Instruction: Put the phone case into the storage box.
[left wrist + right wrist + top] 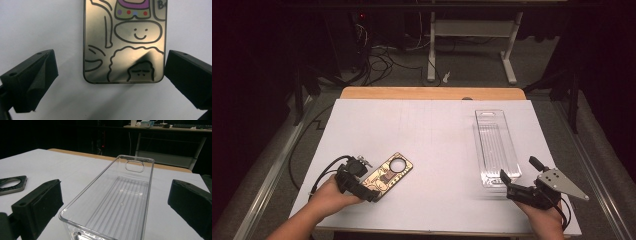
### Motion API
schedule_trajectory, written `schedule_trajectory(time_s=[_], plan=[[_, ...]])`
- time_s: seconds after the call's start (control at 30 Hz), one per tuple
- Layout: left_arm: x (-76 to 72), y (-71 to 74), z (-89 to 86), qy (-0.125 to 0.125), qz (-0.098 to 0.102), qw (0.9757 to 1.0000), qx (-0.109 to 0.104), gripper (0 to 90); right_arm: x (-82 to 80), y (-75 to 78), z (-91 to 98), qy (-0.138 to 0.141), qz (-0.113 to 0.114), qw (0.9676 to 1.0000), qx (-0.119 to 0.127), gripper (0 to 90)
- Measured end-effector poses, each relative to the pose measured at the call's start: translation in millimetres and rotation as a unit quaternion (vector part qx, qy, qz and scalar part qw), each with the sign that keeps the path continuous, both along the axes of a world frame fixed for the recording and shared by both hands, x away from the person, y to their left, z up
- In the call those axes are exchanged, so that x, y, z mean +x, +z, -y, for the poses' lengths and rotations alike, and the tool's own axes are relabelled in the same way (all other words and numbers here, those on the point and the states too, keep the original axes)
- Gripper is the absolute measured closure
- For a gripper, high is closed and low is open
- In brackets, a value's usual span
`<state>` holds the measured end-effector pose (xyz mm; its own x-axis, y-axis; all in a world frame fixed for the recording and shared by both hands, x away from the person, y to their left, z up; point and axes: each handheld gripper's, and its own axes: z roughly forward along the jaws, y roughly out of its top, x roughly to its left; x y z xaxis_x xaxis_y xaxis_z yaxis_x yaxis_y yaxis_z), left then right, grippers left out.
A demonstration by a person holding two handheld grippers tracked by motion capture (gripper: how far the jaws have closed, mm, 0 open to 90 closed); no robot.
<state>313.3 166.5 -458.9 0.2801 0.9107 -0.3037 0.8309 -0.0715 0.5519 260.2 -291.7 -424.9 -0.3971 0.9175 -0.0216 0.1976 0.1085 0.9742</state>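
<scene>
In the high view, my left tongs sit at the lower left of the frame, at the near end of the phone case. The case lies flat on the white surface, slanting from lower left toward upper right, with its round camera opening at the far end. In the left gripper view, the case occupies the upper centre of the frame, gold-toned with black cartoon line drawings. My left tongs are released: the jaws stand wide, one at the lower left and one at the lower right, each clear of the case's edges. The case's near end lies between them.

My right tongs sit at the lower right of the high view, just at the near end of the clear plastic tray, which runs lengthwise up the frame. In the right gripper view, the tray fills the centre, ribbed on its floor, with a hang slot at its far end. My right tongs are released, jaws spread to either side of the tray, not touching its walls.
</scene>
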Motion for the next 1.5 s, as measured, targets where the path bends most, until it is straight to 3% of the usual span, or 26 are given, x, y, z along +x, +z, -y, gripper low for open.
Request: schedule_trajectory(time_s=[0.23, 0.57, 1.07, 1.5], plan=[[3.9, 2.5, 7.0, -0.006, -0.014, 0.9999, 0.004, 0.5, 0.6, -0.8, 0.8, 0.000, -0.001, 1.0000, 0.000, 0.2], [10.5, 0.4, 20.0, -0.014, -0.033, 0.9990, 0.025, 0.5, 0.3, -0.1, 0.4, 0.000, -0.001, 1.0000, -0.001, 0.2], [20.2, -2.7, 36.4, -0.033, -0.056, 0.9963, 0.056, 0.5, -0.3, 1.1, 1.6, -0.001, 0.001, 1.0000, 0.000, 0.2], [25.5, -10.7, 47.5, -0.040, -0.060, 0.9939, 0.083, 0.6, -1.5, 2.6, 4.2, -0.003, 0.004, 1.0000, 0.003, 0.2]])
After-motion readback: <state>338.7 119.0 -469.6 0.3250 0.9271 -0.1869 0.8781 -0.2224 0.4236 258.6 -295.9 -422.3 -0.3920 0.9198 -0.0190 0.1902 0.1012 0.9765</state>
